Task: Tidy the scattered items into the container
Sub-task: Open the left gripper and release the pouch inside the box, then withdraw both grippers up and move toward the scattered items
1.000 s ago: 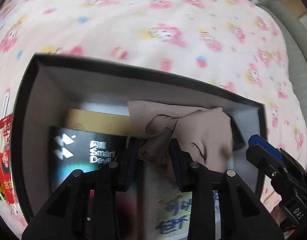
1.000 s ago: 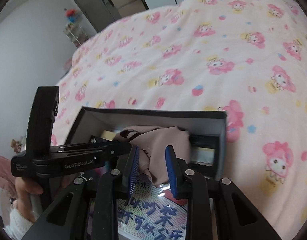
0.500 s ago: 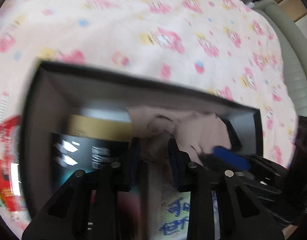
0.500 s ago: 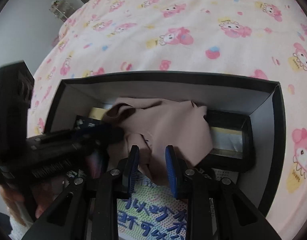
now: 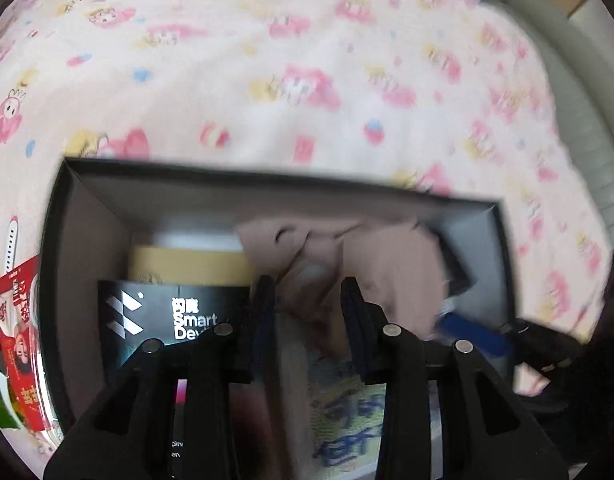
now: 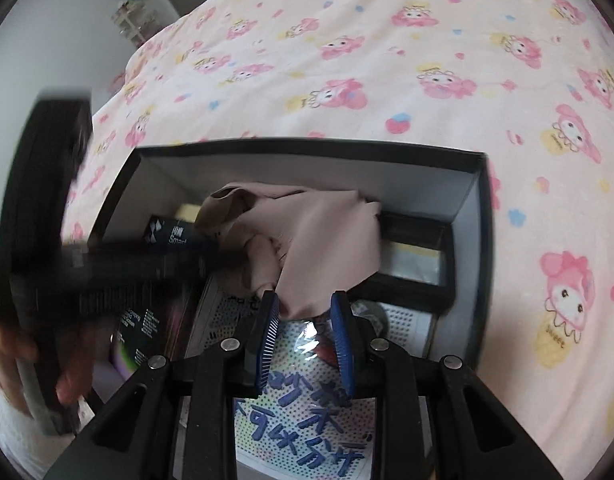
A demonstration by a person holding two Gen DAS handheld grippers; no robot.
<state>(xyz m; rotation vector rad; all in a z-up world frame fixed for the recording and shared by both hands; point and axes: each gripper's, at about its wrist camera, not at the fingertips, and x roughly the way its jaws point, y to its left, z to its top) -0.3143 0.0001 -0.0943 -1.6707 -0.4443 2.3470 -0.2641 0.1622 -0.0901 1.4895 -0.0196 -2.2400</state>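
Two grippers hang over the black box on the bed. The beige cloth lies crumpled inside the box at frame centre, atop packages. The left gripper has just been opening, fingers apart, pinching nothing. The right gripper holds its fingers partly spread at the cloth's lower edge, not pressing it.

2 wrist fisheye views look steeply down from close above the black box on the patterned bedspread, toward 12 o'clock; both share the beige cloth.
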